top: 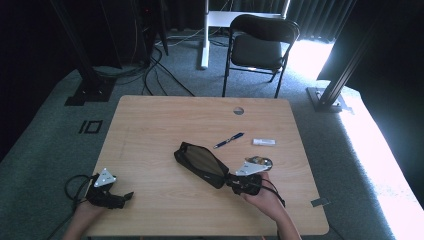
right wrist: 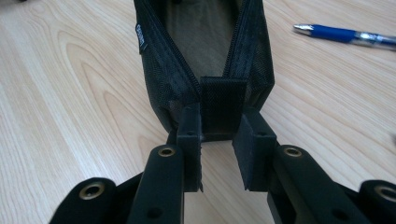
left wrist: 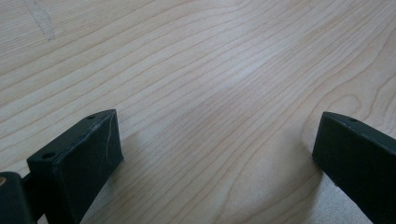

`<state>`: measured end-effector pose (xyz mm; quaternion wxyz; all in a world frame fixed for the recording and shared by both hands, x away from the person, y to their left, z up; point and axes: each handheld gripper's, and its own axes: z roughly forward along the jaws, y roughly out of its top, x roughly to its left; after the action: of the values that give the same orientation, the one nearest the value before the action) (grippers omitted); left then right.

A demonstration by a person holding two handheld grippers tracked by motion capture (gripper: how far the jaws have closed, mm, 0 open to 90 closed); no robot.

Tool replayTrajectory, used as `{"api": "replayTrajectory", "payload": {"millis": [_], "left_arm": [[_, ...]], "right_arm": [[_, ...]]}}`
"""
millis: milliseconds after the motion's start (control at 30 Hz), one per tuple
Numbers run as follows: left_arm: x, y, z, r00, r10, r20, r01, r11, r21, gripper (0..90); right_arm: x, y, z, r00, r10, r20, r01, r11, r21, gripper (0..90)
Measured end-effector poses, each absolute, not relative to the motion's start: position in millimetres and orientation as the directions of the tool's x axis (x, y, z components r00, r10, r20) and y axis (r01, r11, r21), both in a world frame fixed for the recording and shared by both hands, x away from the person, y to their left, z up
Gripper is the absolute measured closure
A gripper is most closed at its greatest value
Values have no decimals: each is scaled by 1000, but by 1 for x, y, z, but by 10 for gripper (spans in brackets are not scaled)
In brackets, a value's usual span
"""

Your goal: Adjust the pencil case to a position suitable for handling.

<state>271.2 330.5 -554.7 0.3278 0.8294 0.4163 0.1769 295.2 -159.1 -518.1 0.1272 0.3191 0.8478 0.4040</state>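
While its zip gapes open, the black pouch [top: 200, 164] lies mid-bench, its end tab pinched in the jaws of the right gripper [right wrist: 217, 154]. The pen [top: 229, 140] remains unpacked nearby. The left gripper [left wrist: 215, 158] is held wide open, empty.
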Motion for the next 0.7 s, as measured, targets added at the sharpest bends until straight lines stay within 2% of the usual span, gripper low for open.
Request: {"api": "replayTrajectory", "payload": {"millis": [700], "left_arm": [[271, 330, -555, 591, 807, 20, 574, -438, 692, 15]], "right_arm": [[268, -202, -518, -720, 694, 36, 473, 452, 756, 729]]}}
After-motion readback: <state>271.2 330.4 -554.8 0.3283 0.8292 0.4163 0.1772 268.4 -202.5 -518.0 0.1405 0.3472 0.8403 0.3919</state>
